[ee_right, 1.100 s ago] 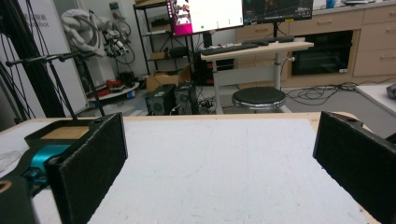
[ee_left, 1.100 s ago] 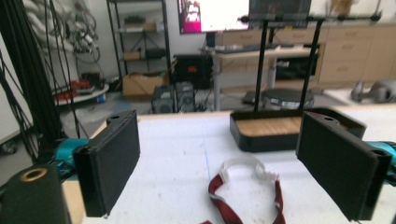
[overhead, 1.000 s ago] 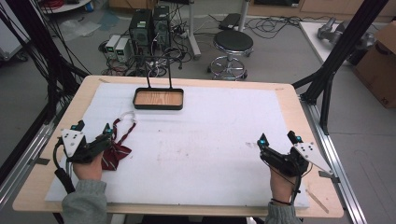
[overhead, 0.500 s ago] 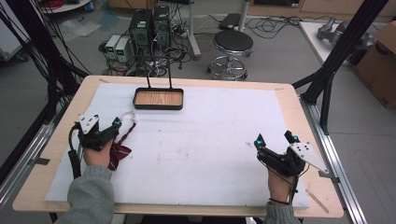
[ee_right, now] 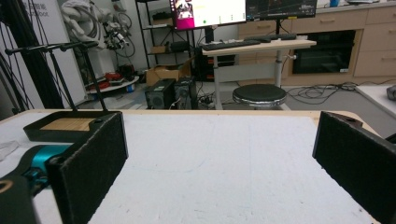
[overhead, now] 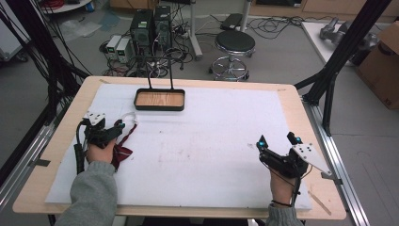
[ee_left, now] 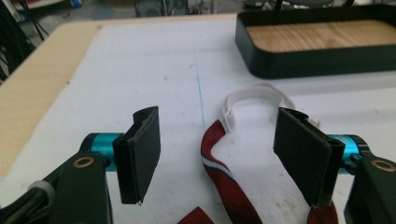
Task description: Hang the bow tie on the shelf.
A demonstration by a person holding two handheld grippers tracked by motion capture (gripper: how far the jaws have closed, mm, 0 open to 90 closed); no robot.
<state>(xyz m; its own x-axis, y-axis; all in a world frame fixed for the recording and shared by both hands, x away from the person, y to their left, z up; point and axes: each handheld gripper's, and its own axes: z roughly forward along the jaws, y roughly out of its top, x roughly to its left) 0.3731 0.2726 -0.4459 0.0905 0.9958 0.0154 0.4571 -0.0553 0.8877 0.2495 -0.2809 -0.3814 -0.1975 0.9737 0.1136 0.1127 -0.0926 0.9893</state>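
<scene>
Left gripper view shows the left gripper, jaws wide and empty, having advanced to straddle the dark red fabric strap with a white plastic loop near the black wood-floored tray, probably readying a grasp, while the right gripper waits wide open.

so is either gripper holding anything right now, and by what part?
Nothing is held. The left gripper is open, its jaws either side of the red strap without touching it. The right gripper is open over the bare white mat.
</scene>
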